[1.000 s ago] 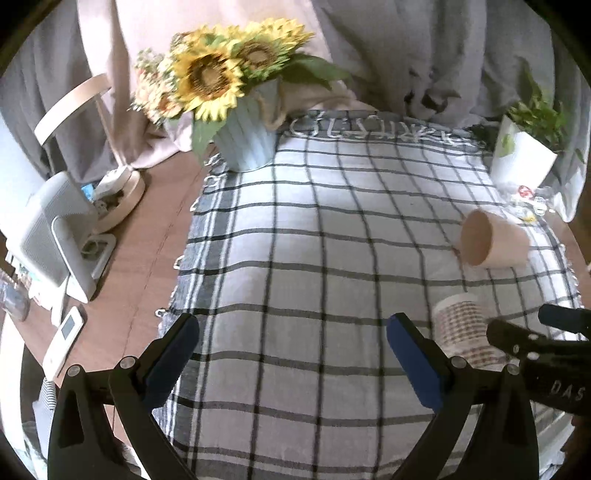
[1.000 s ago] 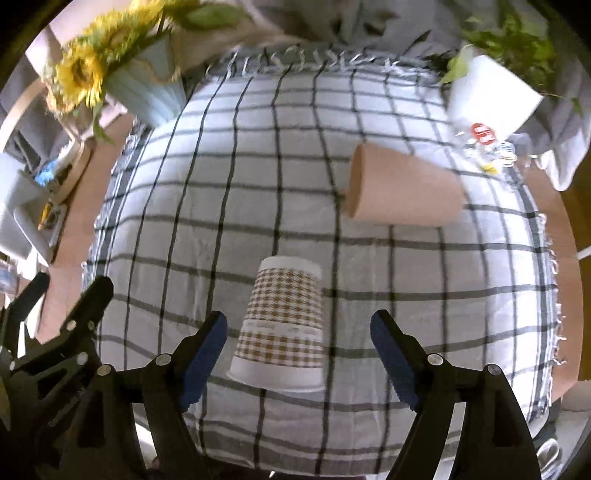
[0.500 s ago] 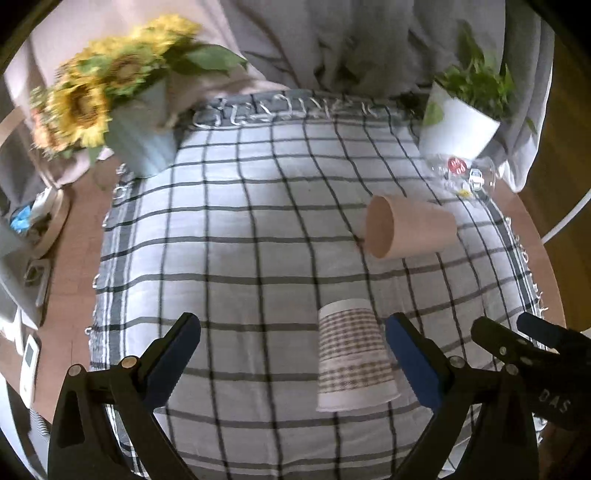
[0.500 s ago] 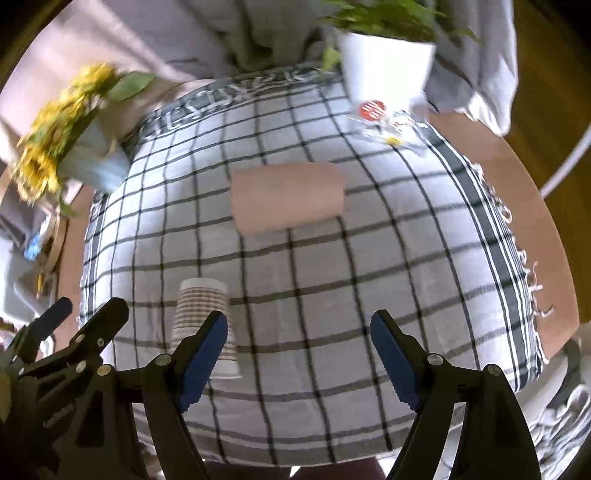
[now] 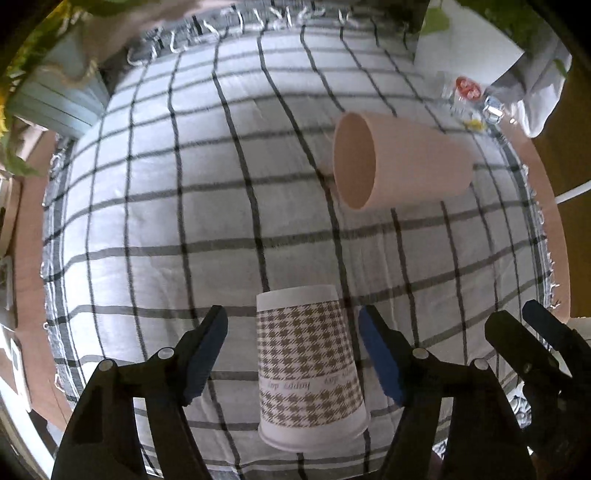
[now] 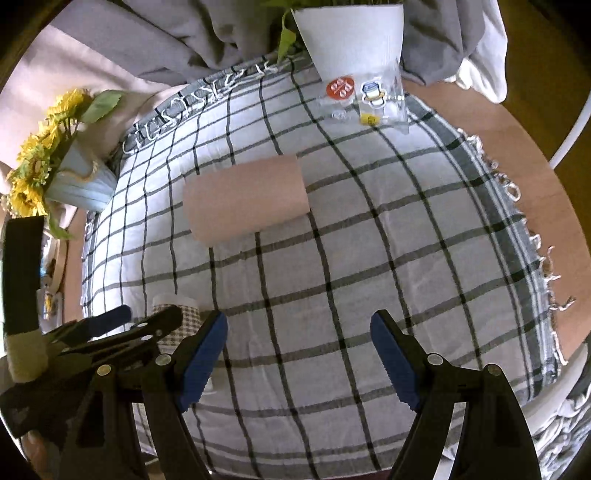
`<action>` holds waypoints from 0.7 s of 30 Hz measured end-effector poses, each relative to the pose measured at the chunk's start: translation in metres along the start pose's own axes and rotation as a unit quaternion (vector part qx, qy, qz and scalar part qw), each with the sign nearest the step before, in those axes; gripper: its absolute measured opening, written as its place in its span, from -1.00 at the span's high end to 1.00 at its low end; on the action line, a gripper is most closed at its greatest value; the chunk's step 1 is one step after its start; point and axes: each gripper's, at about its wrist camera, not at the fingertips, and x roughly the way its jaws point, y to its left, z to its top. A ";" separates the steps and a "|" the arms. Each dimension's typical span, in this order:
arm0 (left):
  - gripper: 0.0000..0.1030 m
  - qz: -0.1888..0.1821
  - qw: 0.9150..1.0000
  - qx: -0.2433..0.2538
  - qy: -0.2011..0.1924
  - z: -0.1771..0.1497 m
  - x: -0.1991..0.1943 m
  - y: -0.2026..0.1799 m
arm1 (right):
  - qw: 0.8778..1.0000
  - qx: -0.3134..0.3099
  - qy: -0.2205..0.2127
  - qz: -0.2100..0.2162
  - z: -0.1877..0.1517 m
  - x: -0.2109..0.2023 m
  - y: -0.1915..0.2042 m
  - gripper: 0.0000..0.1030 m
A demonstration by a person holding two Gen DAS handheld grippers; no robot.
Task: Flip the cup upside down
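Open left gripper (image 5: 293, 354) straddles inverted checked cup (image 5: 308, 369); bare cloth (image 5: 166, 229) leftward.

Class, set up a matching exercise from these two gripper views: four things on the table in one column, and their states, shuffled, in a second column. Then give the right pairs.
Things
1. checked paper cup
2. pink cup
3. left gripper
4. white plant pot

States
A. lying on its side on the cloth
B. open, one finger on each side of a cup
C. standing upside down, rim on the cloth
D. upright at the far edge of the tablecloth

Pairs: 1-C, 2-A, 3-B, 4-D
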 end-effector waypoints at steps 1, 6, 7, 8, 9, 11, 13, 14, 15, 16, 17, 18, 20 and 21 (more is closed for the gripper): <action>-0.37 0.001 1.000 0.001 0.007 0.001 0.003 0.000 | 1.000 0.002 0.004 0.002 0.000 0.003 -0.002 -0.55; -0.26 0.004 0.999 0.011 0.044 0.008 0.022 -0.006 | 1.000 0.014 0.016 0.016 0.003 0.014 -0.008 -0.55; -0.21 0.004 0.999 0.011 0.049 0.008 0.025 -0.007 | 1.000 0.014 0.016 0.017 0.003 0.014 -0.008 -0.55; -0.14 0.000 0.998 0.009 0.055 0.008 0.028 -0.007 | 1.000 0.012 0.015 0.018 0.004 0.015 -0.008 -0.55; -0.10 -0.001 0.998 0.005 0.059 0.008 0.031 -0.007 | 1.000 0.011 0.014 0.018 0.005 0.014 -0.008 -0.55; -0.08 -0.003 0.998 -0.002 0.060 0.008 0.032 -0.006 | 1.000 0.010 0.011 0.018 0.006 0.014 -0.008 -0.55; -0.08 -0.007 0.998 -0.005 0.056 0.006 0.030 -0.006 | 1.000 0.009 0.010 0.018 0.008 0.013 -0.009 -0.55; -0.08 -0.008 0.998 -0.007 0.055 0.006 0.029 -0.005 | 1.000 0.009 0.010 0.018 0.008 0.013 -0.010 -0.55; -0.08 -0.011 0.999 -0.012 0.051 0.003 0.027 -0.004 | 1.000 0.010 0.010 0.019 0.008 0.013 -0.010 -0.55; -0.08 -0.014 0.999 -0.012 0.048 0.005 0.024 0.000 | 1.000 0.008 0.011 0.020 0.008 0.012 -0.010 -0.55; -0.08 -0.016 0.999 -0.013 0.043 0.002 0.020 0.001 | 1.000 0.006 0.011 0.020 0.009 0.012 -0.010 -0.55; -0.08 -0.018 0.999 -0.014 0.036 -0.001 0.015 0.003 | 1.000 0.005 0.011 0.020 0.010 0.011 -0.011 -0.55; -0.08 -0.019 1.000 -0.018 0.012 -0.006 0.003 0.006 | 1.000 0.002 0.007 0.022 0.010 0.008 -0.010 -0.55; -0.08 -0.019 1.000 -0.019 -0.004 -0.008 -0.005 0.008 | 1.000 0.000 0.005 0.022 0.011 0.007 -0.009 -0.55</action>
